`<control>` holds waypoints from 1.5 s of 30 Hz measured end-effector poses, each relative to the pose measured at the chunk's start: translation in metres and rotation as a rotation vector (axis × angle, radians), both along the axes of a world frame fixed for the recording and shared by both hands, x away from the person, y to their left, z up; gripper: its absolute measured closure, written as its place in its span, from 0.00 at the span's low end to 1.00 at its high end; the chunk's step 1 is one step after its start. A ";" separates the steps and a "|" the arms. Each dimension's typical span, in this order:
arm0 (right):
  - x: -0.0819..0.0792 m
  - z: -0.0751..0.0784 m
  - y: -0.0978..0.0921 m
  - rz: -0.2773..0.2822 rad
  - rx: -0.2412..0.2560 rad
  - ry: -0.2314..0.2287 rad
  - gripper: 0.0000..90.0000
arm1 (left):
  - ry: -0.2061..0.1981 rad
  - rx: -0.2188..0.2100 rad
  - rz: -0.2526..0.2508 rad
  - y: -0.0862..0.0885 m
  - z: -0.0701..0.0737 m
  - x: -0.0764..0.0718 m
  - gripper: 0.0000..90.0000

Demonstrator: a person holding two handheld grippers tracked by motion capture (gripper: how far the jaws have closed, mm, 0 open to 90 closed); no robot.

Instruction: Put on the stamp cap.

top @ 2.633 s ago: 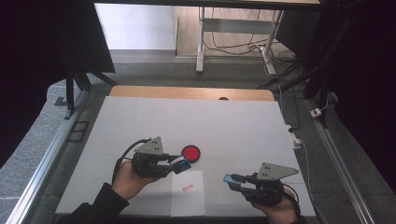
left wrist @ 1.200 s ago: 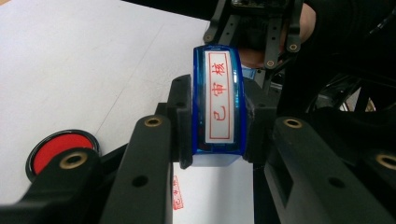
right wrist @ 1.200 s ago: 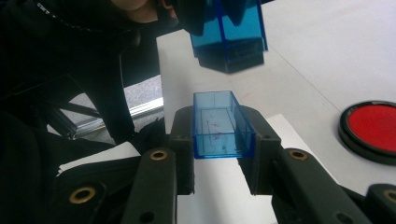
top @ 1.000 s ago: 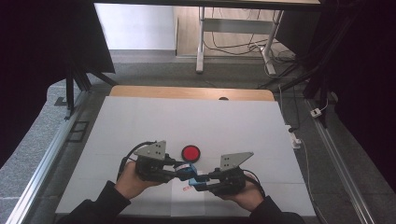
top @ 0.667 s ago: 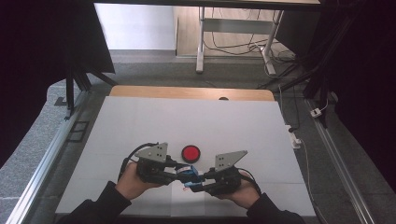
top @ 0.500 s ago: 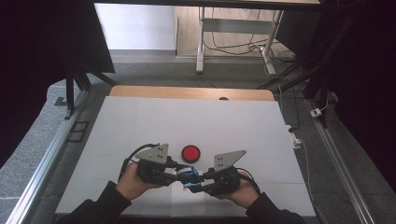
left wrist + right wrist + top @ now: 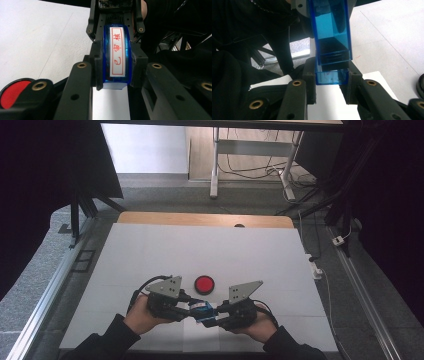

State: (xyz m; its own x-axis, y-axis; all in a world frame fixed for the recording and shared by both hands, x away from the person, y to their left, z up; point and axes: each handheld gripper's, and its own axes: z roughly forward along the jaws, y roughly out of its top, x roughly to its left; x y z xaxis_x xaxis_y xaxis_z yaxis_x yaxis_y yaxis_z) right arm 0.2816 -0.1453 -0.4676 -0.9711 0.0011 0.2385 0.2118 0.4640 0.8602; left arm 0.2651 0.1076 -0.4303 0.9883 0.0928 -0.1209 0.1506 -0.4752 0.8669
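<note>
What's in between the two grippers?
A blue stamp, clamped between the left gripper and right gripper, in the high view.

Clear blue stamp (image 7: 117,53) with red-lettered white label, red disc (image 7: 204,283), white table (image 7: 150,250).

Location type: laboratory or recording test bay. Indicators: a tabletop (image 7: 150,245) covered in plain white sheet, black curtains (image 7: 45,180) on both sides, aluminium rails (image 7: 47,295) along the edges, loose cables (image 7: 250,167) on the grey floor (image 7: 165,195), and a metal bench frame (image 7: 216,160) behind.
</note>
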 end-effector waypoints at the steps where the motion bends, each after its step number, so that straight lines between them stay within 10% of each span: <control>1: 0.000 0.000 0.000 0.001 -0.002 -0.001 0.76 | -0.002 0.002 -0.002 0.000 0.000 0.000 0.77; 27: -0.002 0.002 0.000 0.036 0.013 -0.024 0.77 | 0.099 -0.060 -0.057 0.002 -0.011 0.008 0.77; 45: -0.004 0.001 0.001 0.019 0.008 -0.018 0.73 | 0.072 -0.029 -0.045 0.000 -0.008 0.006 0.77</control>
